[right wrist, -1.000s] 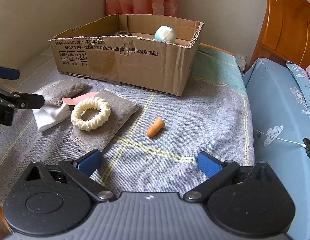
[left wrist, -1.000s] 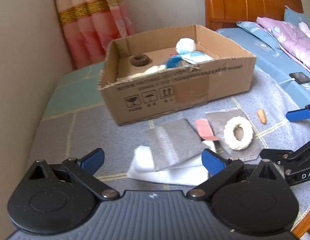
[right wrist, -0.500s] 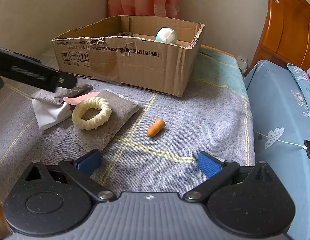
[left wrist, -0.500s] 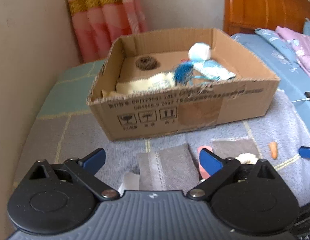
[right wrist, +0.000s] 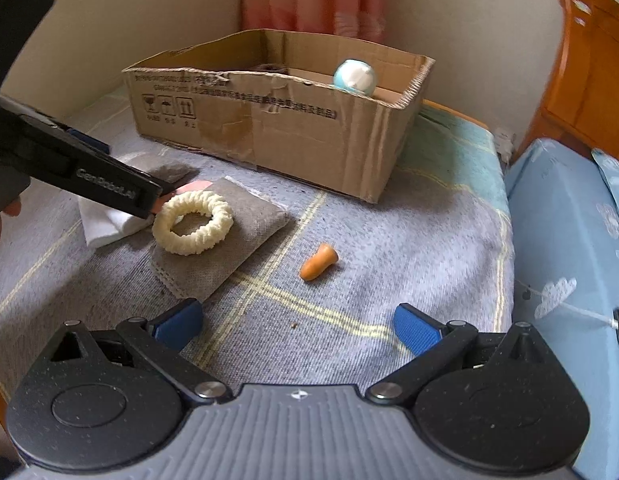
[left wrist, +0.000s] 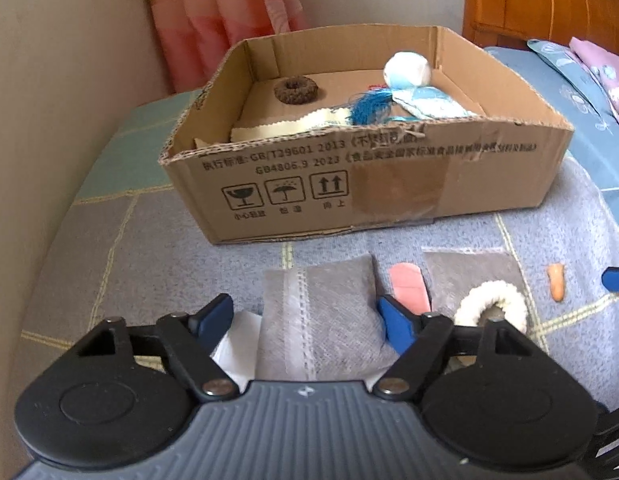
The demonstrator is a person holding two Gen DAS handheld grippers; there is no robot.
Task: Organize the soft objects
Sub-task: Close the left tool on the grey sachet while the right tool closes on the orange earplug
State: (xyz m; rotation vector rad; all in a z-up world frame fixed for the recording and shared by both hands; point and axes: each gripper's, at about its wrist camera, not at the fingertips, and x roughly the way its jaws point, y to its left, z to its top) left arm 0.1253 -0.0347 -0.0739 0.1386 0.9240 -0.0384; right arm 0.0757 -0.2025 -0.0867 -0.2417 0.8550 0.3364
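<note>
Grey pouch (left wrist: 321, 312): lower centre of the left wrist view, lying on a white folded cloth (left wrist: 237, 344), between the left gripper's (left wrist: 305, 316) blue pads.
Left gripper: jaws have just been closing around the pouch; the right pad looks to be at its edge, the left one is apart from it, so no grip yet.
Right gripper (right wrist: 297, 328): jaws apart, nothing between them, over bare blanket (right wrist: 409, 248).
Cardboard box (left wrist: 389, 188): upper centre; already holds a brown ring (left wrist: 295, 89), a blue-white ball (left wrist: 407, 68), blue yarn and pale cloths.
Left outside: pink strip (left wrist: 409, 288), cream ring (right wrist: 193, 222) on a second grey pouch (right wrist: 229, 252), orange plug (right wrist: 319, 261) (the smallest piece).
Progress: roughly half, as I judge it.
</note>
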